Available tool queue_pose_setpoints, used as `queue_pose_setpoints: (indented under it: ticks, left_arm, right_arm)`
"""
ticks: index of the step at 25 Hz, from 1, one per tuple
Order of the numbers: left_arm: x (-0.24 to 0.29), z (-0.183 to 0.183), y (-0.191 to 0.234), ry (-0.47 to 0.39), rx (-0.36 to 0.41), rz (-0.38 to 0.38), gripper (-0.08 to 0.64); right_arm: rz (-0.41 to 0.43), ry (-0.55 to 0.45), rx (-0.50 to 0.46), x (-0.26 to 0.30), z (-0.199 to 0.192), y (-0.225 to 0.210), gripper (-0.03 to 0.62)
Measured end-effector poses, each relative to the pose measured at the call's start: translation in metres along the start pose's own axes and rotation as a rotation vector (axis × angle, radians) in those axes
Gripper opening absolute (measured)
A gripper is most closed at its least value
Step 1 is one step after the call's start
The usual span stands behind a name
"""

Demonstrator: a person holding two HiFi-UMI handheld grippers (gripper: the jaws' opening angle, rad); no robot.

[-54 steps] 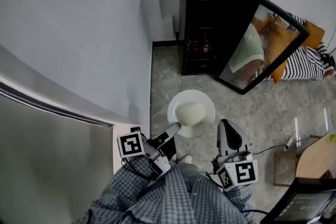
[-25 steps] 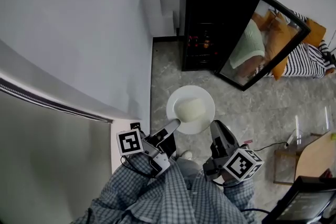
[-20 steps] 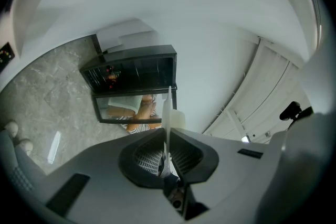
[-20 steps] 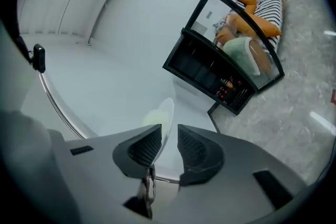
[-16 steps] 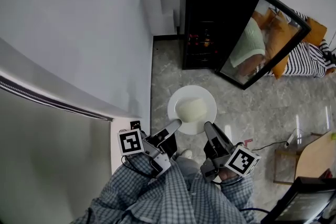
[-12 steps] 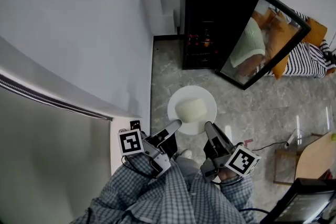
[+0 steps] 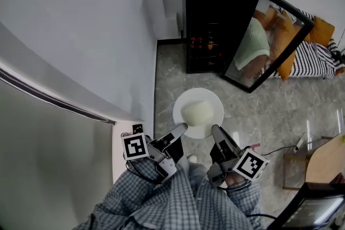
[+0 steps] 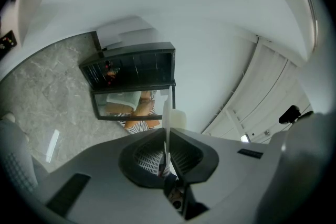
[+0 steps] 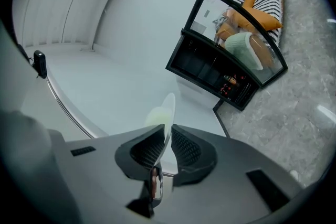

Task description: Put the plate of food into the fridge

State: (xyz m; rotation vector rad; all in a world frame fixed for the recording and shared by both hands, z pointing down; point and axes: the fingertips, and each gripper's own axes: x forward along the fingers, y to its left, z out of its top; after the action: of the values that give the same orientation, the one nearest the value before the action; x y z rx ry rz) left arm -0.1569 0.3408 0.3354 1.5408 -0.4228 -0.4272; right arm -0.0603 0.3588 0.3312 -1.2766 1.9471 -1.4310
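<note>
Carrying one plate [image 7: 186, 98], left gripper [image 7: 180, 127] and right gripper [image 7: 216, 131] fingers each clamp its rim.

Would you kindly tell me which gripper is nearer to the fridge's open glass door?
Right. The right gripper grips the plate on the rim facing the glass door; the left gripper grips the opposite rim.

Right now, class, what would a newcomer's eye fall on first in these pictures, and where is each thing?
A white plate bearing a pale lump of food is held over the grey floor, its near rim pinched by the left gripper and the right gripper. Beyond it, against the wall, stands a black fridge with its glass door swung open to the right.
</note>
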Motion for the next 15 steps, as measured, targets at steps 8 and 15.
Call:
queue_pose_setpoints:
  ticks: [8,15]
  left_arm:
    - [0.003,-0.018,0.001,0.002,0.001,-0.012,0.023]
    - [0.005,-0.021,0.000,0.009,0.007,-0.023,0.023]
  right_arm:
    - [0.017,-0.004,-0.010,-0.017,0.002,-0.003,0.048]
    - [0.013,-0.007,-0.024,-0.022,0.004,-0.003,0.048]
